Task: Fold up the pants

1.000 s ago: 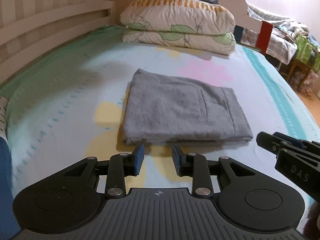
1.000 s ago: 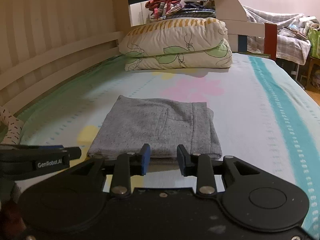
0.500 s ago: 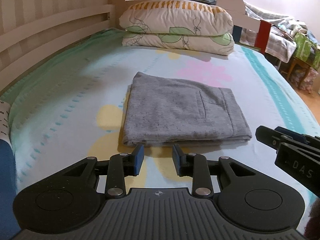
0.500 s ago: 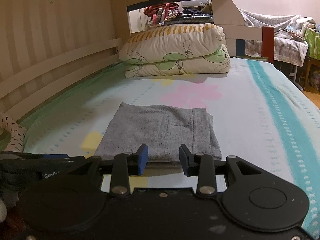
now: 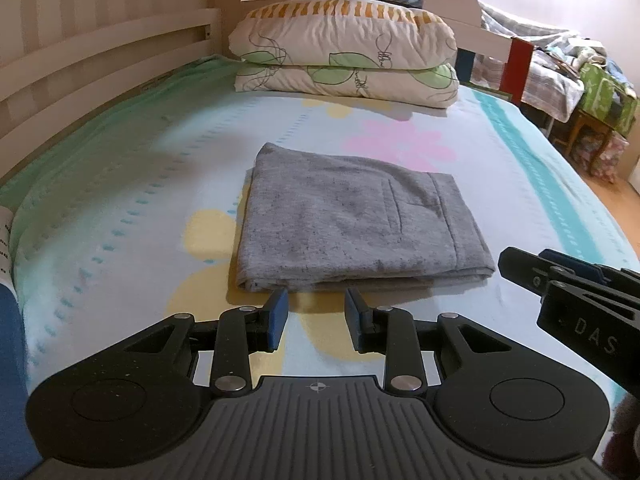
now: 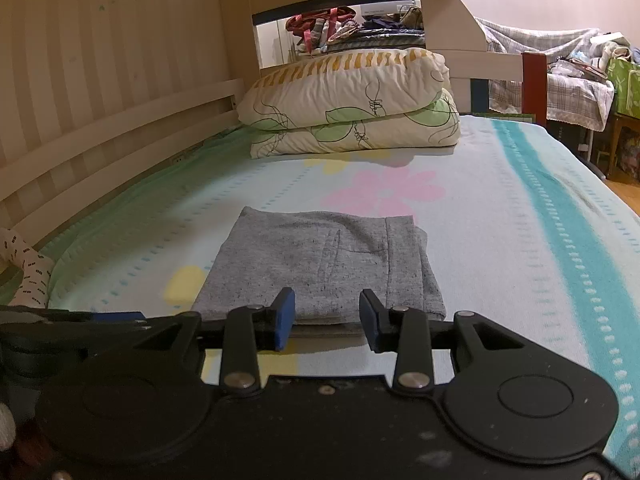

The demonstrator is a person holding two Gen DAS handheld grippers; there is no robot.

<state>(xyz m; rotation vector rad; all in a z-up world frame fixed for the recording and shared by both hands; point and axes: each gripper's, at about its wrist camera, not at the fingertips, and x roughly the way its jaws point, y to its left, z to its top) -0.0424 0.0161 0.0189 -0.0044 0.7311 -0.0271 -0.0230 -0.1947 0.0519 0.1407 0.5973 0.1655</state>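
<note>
The grey pants [image 5: 352,224] lie folded into a flat rectangle on the flowered bed sheet [image 5: 120,184], back pocket facing up. They also show in the right wrist view [image 6: 324,260]. My left gripper [image 5: 316,312] is open and empty, just short of the fold's near edge. My right gripper [image 6: 326,318] is open and empty, also at the near edge, and its fingers [image 5: 560,276] reach into the left wrist view at the right. The left gripper's side shows at the lower left of the right wrist view [image 6: 72,320].
Two stacked pillows [image 5: 348,52] lie at the head of the bed. A wooden rail [image 5: 80,80] runs along the left side. The bed's right edge [image 5: 600,208] drops to the floor, with cluttered furniture [image 6: 580,80] beyond.
Both grippers have tilted up and drawn back slightly from the pants. The pants have not moved, and both grippers stay open.
</note>
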